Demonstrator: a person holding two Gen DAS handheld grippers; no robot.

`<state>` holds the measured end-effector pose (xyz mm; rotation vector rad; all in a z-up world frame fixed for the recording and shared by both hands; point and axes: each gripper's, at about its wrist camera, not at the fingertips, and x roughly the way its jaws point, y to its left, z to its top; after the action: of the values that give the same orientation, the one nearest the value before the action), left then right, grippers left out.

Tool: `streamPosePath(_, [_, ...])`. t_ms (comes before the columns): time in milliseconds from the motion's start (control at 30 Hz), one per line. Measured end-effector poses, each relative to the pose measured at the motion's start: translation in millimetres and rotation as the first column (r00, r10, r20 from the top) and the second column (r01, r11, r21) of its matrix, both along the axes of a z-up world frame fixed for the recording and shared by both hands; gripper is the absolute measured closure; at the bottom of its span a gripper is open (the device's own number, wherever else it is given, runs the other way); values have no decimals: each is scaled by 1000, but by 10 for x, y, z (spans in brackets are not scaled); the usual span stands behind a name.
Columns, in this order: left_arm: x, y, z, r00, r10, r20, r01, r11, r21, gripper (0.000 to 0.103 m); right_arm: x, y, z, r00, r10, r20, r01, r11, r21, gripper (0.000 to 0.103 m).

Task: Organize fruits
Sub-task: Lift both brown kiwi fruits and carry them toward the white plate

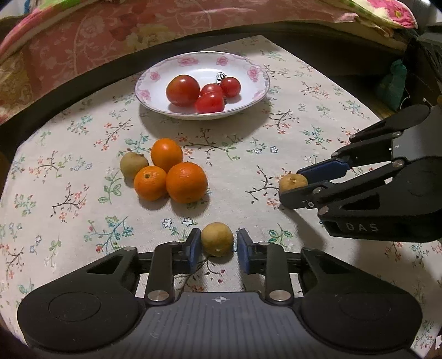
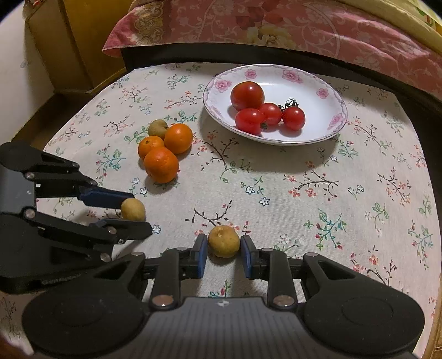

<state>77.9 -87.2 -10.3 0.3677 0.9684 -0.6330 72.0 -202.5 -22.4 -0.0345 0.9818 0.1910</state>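
Note:
Two small yellow-brown fruits lie on the flowered tablecloth. One fruit (image 1: 216, 239) sits between the blue pads of my left gripper (image 1: 216, 245); its left pad touches the fruit, and a thin gap shows at the right pad. The other fruit (image 2: 223, 241) is pinched snugly by my right gripper (image 2: 223, 248). Both grippers rest low on the cloth, side by side. A third brown fruit (image 1: 132, 165) lies against three oranges (image 1: 186, 182) in a cluster. Beyond them a white flowered plate (image 1: 154, 102) holds several red tomatoes (image 1: 183, 89).
The cloth-covered table (image 2: 304, 193) ends at a dark rim at the back, with pink patterned bedding (image 2: 276, 24) behind it. A yellow-brown cabinet (image 2: 71, 41) stands at the far left. Bare cloth lies between the oranges and the plate.

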Motion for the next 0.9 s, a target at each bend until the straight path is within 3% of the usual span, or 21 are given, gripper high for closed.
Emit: streamPosePath(900, [-1,-40,152,1000,-18,21,18,999,-29,69,-14,32,143,999,-6,47,6,1000,13,79])
